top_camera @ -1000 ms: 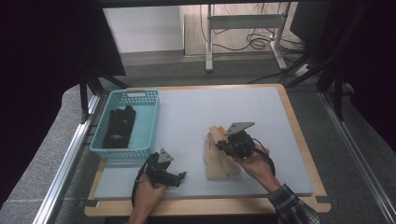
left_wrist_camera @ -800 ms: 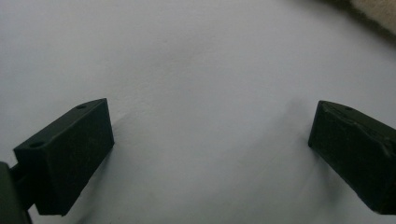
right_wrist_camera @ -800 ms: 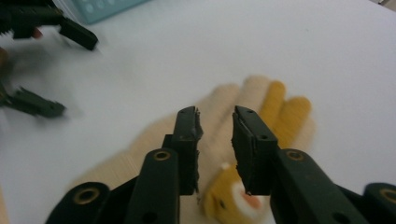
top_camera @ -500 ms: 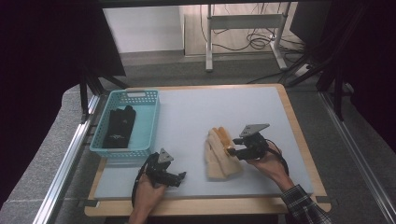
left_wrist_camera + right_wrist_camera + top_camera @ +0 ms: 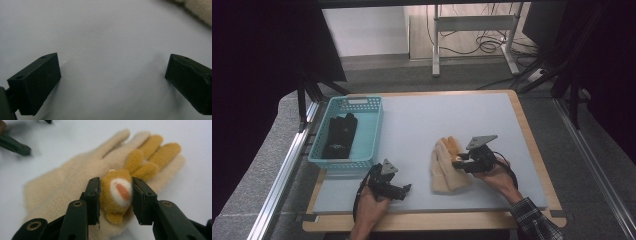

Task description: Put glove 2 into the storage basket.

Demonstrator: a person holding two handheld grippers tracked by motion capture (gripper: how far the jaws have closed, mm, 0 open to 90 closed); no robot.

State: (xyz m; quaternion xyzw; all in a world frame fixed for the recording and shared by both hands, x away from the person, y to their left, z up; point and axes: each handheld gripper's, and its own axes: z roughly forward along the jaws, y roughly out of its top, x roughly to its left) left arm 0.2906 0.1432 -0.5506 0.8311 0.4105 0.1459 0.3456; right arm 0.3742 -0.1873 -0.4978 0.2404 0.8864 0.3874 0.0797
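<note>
From above, your right gripper (image 5: 458,161) sits at the right edge of a cream glove (image 5: 446,165) lying flat on the grey tabletop (image 5: 422,120), near its front. The right gripper view adds what the high view cannot: a tan plush animal face (image 5: 117,195) on the glove, with the jaws, which have just been closing, pressed on both its sides. Your left gripper (image 5: 408,188) rests released, and its own view shows bare tabletop between wide-set jaws. A black glove (image 5: 340,135) lies in the teal basket (image 5: 371,131).
</note>
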